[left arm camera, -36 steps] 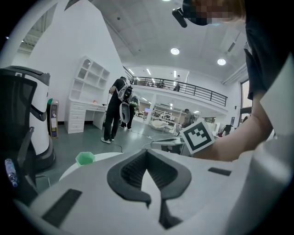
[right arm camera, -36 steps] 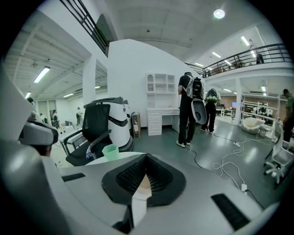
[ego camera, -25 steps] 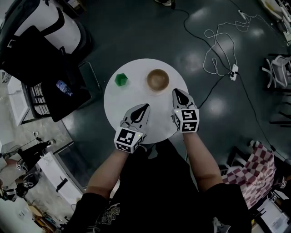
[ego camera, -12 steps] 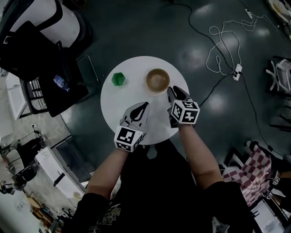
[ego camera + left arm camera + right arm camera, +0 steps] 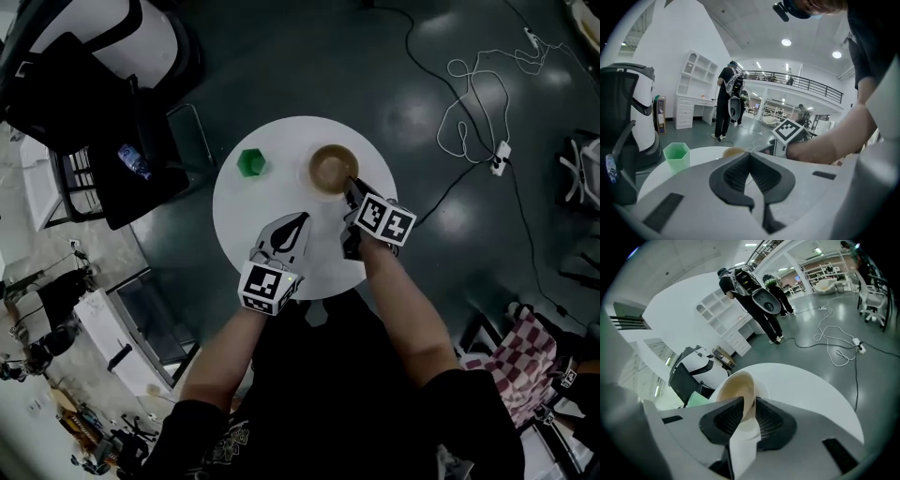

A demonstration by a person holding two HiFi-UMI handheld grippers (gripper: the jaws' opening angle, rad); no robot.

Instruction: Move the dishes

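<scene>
r gripper (image 5: pixel 747 405) jaws just opened, astride bowl (image 5: pixel 735 387) rim, not pinching yet. l gripper (image 5: pixel 750 158) pressed together, empty. bowl prob light, stiff, slick: take rim wall firmly.

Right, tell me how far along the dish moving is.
Done: nothing yet; the bowl and green cup both sit on the white table. In hand: the right gripper is at the bowl; its jaws have just been opening and straddle the rim, not visibly clamped. The left gripper hovers shut and empty. Left: grip, lift and move the bowl, then likely the green cup.
</scene>
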